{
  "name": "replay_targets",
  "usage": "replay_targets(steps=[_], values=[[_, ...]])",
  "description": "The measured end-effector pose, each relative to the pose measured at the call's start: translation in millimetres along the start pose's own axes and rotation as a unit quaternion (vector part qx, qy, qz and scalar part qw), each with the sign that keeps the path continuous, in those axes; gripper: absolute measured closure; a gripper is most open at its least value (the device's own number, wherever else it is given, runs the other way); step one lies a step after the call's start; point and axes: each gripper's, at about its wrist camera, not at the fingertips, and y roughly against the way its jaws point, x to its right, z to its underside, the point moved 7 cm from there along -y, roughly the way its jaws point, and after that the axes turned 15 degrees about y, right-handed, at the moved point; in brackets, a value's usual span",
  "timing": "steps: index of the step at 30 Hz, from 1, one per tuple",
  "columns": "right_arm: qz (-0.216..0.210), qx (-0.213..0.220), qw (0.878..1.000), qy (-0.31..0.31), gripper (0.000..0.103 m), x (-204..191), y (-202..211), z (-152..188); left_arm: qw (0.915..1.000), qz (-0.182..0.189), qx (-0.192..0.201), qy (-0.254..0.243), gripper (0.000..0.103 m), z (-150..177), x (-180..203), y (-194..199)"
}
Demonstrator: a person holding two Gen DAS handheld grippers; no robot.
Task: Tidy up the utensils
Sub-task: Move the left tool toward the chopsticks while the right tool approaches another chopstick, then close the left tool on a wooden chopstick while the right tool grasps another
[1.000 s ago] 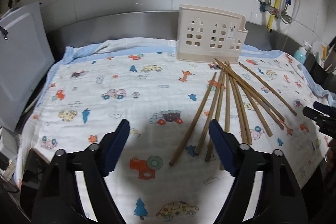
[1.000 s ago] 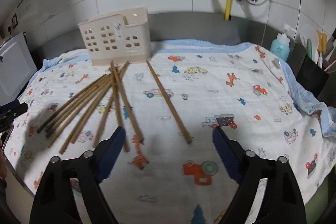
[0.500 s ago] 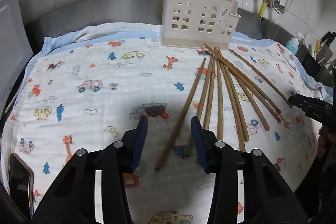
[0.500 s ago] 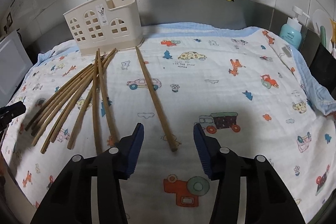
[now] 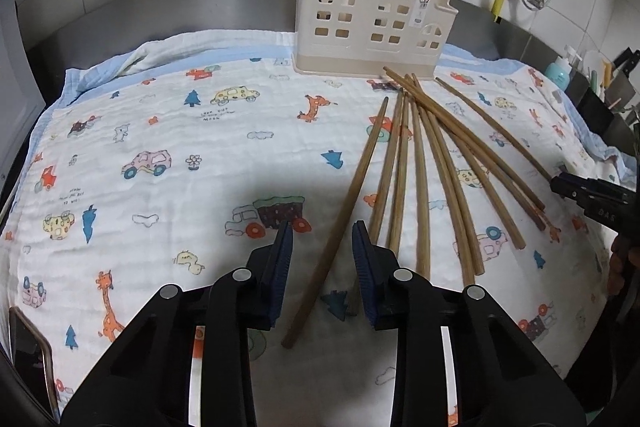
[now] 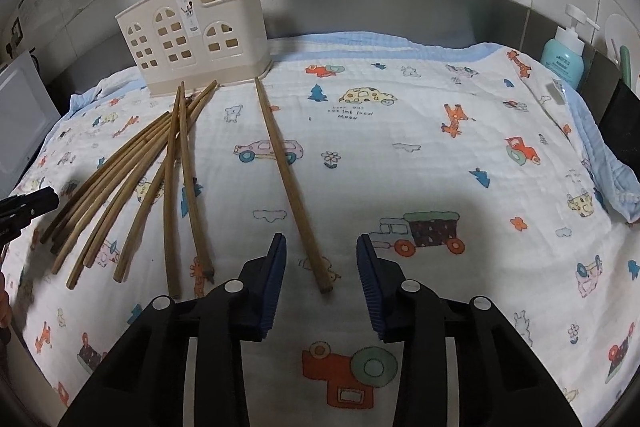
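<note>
Left gripper point(image 5: 322, 251) has narrowed and advanced, straddling the leftmost chopstick point(image 5: 340, 223), holding nothing. Right gripper point(image 6: 321, 267) likewise, around the lone chopstick point(image 6: 290, 183), before the holder point(image 6: 192, 35).

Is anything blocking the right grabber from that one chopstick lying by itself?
Nothing visible is. The lone chopstick lies bare on the cloth, its near end between the open right gripper fingers.
</note>
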Motion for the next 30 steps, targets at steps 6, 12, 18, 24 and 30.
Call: replay_targets(steps=[6, 12, 18, 24, 30], values=[[0.005, -0.002, 1.000, 0.007, 0.074, 0.4, -2.6, -1.9, 1.0000, -0.005, -0.008, 0.001, 0.072, 2.7, -4.7, -7.6], [0.005, -0.001, 1.000, 0.008, 0.079, 2.1, -3.6, -2.7, 0.9998, 0.000, -0.015, -0.010, 0.076, 7.1, -4.1, -12.6], [0.007, -0.001, 1.000, 0.013, 0.080, 1.9, -5.4, -4.3, 0.9993, -0.005, -0.013, -0.035, 0.079, 10.5, 1.8, -16.7], [0.010, 0.002, 1.000, 0.018, 0.080, 1.5, -6.9, -5.2, 0.9983, -0.010, -0.003, -0.057, 0.082, 11.5, 4.7, -18.7], [0.015, 0.005, 1.000, 0.026, 0.086, 0.2, -6.0, -6.1, 0.9956, -0.026, 0.002, -0.090, 0.092, 13.5, 12.9, -18.6]])
